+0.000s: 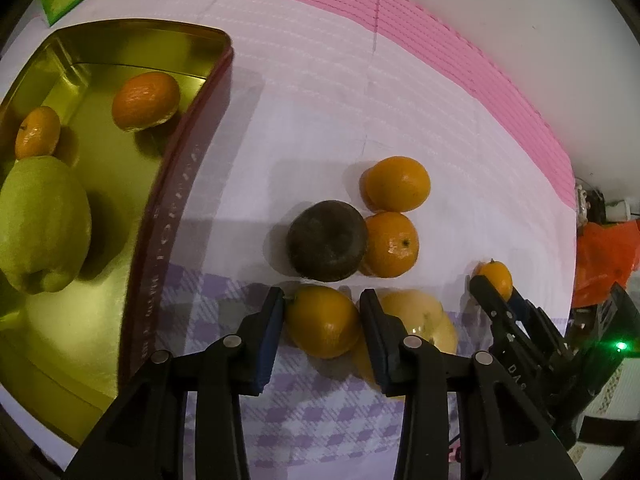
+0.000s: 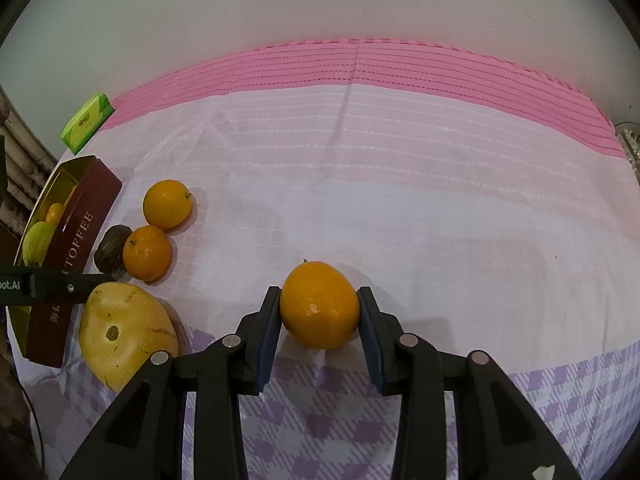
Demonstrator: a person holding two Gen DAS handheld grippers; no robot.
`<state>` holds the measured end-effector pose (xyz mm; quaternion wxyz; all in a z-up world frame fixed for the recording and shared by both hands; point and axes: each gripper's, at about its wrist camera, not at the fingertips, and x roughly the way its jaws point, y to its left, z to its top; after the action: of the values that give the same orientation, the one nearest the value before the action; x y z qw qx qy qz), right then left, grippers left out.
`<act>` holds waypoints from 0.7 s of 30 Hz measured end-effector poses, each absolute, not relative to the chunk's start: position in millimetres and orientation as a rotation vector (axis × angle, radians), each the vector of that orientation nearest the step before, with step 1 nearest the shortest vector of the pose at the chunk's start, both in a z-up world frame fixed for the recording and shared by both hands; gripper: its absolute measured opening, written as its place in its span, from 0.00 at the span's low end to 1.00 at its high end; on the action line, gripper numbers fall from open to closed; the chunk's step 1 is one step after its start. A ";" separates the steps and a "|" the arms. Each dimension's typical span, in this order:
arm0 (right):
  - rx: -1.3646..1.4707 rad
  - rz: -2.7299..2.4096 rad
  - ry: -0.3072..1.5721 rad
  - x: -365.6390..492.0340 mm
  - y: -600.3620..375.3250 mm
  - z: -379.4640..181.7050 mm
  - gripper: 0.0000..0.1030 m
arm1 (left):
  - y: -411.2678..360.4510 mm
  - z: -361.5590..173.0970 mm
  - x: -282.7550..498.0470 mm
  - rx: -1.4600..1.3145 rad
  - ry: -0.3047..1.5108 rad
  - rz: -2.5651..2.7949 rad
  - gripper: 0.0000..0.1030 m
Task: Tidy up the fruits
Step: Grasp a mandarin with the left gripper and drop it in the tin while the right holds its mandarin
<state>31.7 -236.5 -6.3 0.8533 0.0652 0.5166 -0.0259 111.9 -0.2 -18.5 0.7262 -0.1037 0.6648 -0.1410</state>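
Observation:
My left gripper (image 1: 322,320) is shut on an orange (image 1: 322,322) beside the gold toffee tin (image 1: 172,208). The tin holds two oranges (image 1: 145,100) (image 1: 37,132) and a green pear-like fruit (image 1: 40,224). A dark round fruit (image 1: 326,240), two more oranges (image 1: 396,184) (image 1: 390,244) and a yellow fruit (image 1: 424,316) lie on the cloth just ahead. My right gripper (image 2: 319,312) is shut on another orange (image 2: 319,304), resting on the cloth to the right; it also shows in the left wrist view (image 1: 494,278).
A green packet (image 2: 86,122) lies at the back left by the pink stripe of the cloth (image 2: 360,64). The white wall is behind the table. An orange bag (image 1: 604,264) and clutter sit off the right edge.

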 end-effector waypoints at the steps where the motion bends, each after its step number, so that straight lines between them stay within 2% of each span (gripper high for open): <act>1: 0.136 -0.055 1.087 31.6 -236.3 -6.3 0.34 | 1.5 -17.4 111.4 -0.227 1.462 -0.310 0.38; 12: 0.121 -0.066 1.091 33.5 -233.8 -7.2 0.34 | 3.8 16.0 98.4 -0.186 1.384 -0.370 0.38; 21: 0.105 -0.074 1.097 36.4 -229.7 -8.5 0.34 | 57.3 55.6 94.0 -0.044 1.233 -0.308 0.38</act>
<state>36.4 -229.7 -8.5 0.8513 0.0499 0.5212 -0.0352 94.0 57.3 55.6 0.8047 -0.0206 0.5756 -0.1437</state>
